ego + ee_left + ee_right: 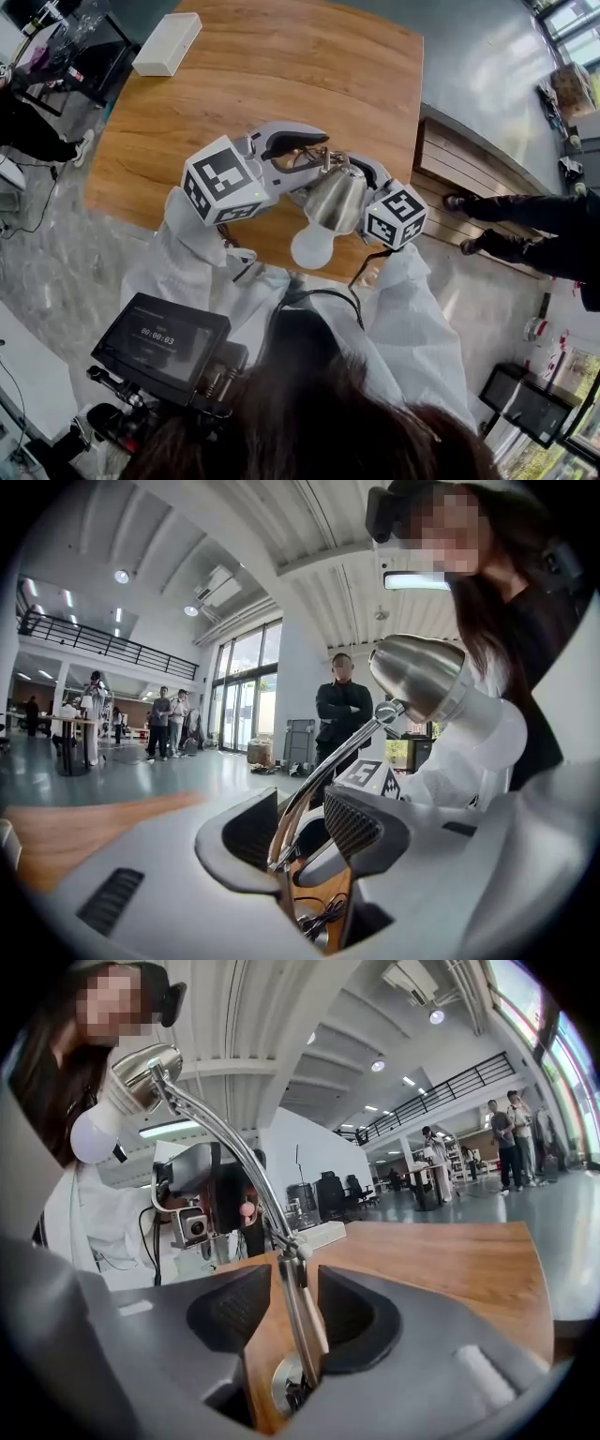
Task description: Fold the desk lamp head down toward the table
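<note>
The brushed-steel desk lamp stands at the wooden worktop's near edge. The left hand-held gripper and right hand-held gripper are both released, jaws flanking its chrome arm, which slants up and nearward to the head above them.

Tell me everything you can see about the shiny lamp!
The desk lamp is shiny silver metal. Its bell-shaped head holds a round white bulb. A thin jointed arm rises tilted from a round base on the wooden table. The arm stands between the open jaws of the left gripper and the right gripper; neither clamps it.
</note>
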Demonstrator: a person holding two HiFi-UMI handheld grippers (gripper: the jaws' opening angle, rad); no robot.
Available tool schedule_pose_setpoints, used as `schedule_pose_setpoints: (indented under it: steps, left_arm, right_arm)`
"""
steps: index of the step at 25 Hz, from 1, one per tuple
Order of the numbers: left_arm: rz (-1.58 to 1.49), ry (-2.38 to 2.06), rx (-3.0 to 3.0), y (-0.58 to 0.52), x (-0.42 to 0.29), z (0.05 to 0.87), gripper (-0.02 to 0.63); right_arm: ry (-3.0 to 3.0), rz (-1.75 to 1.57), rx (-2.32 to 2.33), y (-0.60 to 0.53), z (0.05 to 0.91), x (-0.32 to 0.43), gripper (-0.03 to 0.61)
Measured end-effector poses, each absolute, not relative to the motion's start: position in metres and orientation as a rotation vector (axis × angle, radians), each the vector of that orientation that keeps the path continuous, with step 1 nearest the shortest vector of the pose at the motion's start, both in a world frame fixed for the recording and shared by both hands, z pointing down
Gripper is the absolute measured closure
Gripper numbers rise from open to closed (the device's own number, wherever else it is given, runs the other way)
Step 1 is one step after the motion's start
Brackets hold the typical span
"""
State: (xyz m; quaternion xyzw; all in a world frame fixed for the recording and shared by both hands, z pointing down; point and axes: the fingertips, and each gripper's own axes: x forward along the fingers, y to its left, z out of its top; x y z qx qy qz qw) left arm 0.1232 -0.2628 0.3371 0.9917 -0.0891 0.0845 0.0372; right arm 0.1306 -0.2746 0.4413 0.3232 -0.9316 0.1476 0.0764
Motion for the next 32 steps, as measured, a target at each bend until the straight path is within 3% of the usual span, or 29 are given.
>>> schedule_pose_setpoints:
  steps: [4, 11, 32]
  left_arm:
    - [0.274, -0.237, 3.061, -0.264, 0.131, 0.335, 0.466]
    - [0.364, -0.222, 3.158, -0.26, 0.134, 0.335, 0.546]
    - [0.495, -0.398, 3.314, -0.258, 0.122, 0.335, 0.572]
  right_arm:
    - [-2.845, 0.522, 0.921, -0.275, 0.439, 0.13, 0.46]
    - [-2.874, 0.607, 0.844, -0.273, 0.438, 0.131, 0.468]
    - [-2.842, 0.695, 0.804, -0.277, 0.437, 0.117, 0.471]
